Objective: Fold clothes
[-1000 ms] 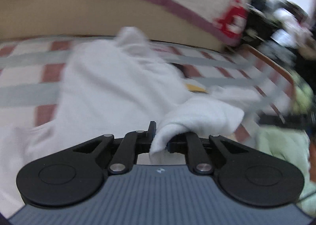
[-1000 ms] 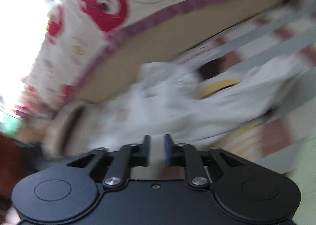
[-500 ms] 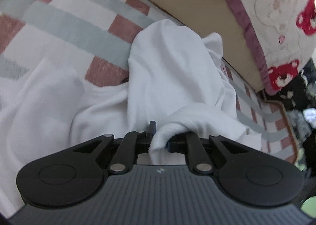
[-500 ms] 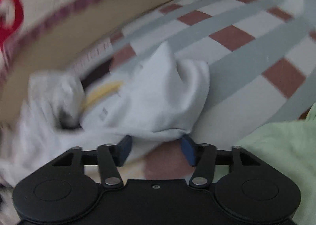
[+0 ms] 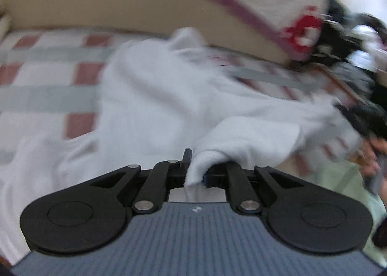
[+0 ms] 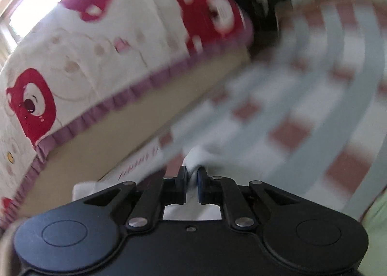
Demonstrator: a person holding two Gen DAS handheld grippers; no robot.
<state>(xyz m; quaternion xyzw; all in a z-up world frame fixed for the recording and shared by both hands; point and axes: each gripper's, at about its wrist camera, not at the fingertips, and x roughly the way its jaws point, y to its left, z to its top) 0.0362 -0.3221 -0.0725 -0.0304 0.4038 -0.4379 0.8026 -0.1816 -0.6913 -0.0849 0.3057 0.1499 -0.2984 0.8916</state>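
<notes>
Two grippers grip one white garment (image 5: 157,96), which lies crumpled on the checked blanket (image 5: 43,96) near its back edge: the left gripper (image 5: 194,174) pinches a fold, the right gripper (image 6: 192,179) is closing on a corner. No neat fold shows; most folding remains.

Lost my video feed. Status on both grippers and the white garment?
Left gripper shut on white garment. Right gripper closing on a pinch of it. Garment rumpled on checked blanket. Nothing in the way.
</notes>
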